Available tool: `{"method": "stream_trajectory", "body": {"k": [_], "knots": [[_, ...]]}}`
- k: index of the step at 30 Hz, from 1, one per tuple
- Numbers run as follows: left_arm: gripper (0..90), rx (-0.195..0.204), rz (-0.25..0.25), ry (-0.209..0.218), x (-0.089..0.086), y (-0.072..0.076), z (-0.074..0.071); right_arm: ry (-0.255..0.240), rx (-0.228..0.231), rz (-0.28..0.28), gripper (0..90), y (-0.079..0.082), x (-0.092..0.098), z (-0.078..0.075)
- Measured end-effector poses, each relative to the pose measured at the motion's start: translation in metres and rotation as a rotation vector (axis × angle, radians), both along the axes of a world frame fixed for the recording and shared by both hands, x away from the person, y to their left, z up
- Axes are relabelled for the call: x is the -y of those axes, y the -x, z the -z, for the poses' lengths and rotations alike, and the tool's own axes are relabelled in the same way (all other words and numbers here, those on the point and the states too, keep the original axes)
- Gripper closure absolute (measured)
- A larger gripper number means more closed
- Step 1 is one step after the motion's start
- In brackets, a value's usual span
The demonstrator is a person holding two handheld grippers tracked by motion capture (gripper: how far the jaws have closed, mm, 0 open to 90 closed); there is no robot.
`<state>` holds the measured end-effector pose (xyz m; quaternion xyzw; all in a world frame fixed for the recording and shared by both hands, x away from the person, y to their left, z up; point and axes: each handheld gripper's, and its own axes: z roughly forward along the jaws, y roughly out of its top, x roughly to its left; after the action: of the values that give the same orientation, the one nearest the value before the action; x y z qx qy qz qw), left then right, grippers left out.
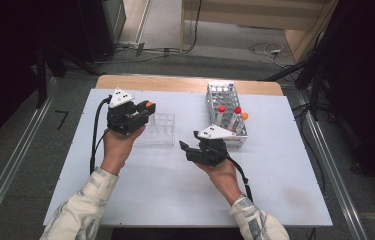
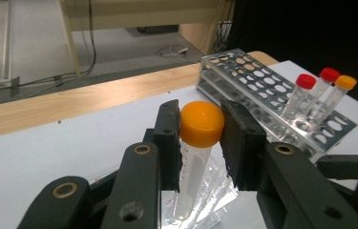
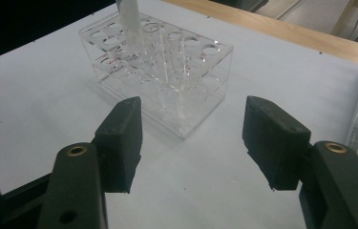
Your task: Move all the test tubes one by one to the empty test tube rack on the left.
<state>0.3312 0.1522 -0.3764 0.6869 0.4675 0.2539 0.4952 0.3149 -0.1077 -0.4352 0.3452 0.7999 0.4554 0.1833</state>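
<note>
My left gripper (image 2: 200,125) is shut on a clear tube with an orange cap (image 2: 201,123), pads pressed on the cap. In the high view the left gripper (image 1: 146,112) holds this tube (image 1: 150,104) upright at the left end of a clear plastic rack (image 1: 159,129). The tube's lower part (image 3: 129,14) hangs at the clear rack's (image 3: 167,62) far holes; I cannot tell whether it is inside one. My right gripper (image 3: 191,138) is open and empty, facing that rack. It hovers mid-table (image 1: 188,139), in front of the metal rack (image 1: 223,100).
The metal rack (image 2: 248,78) holds two red-capped tubes (image 2: 305,82) (image 2: 329,75) and an orange-capped one (image 2: 346,82) at its near end. A white sheet (image 1: 125,190) covers the table, with a wooden strip (image 1: 175,82) at the far edge.
</note>
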Motion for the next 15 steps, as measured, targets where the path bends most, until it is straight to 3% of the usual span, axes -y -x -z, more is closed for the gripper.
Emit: {"method": "stream_trajectory", "body": {"k": [7,15], "knots": [[69.6,0.003,-0.013,-0.007,0.002,-0.004,0.005,-0.001,-0.002,-0.001,37.4,0.000,0.001,0.000],[69.6,-0.008,-0.014,-0.022,0.007,-0.003,0.022,0.001,-0.002,0.000,37.7,-0.001,0.002,0.000]]}}
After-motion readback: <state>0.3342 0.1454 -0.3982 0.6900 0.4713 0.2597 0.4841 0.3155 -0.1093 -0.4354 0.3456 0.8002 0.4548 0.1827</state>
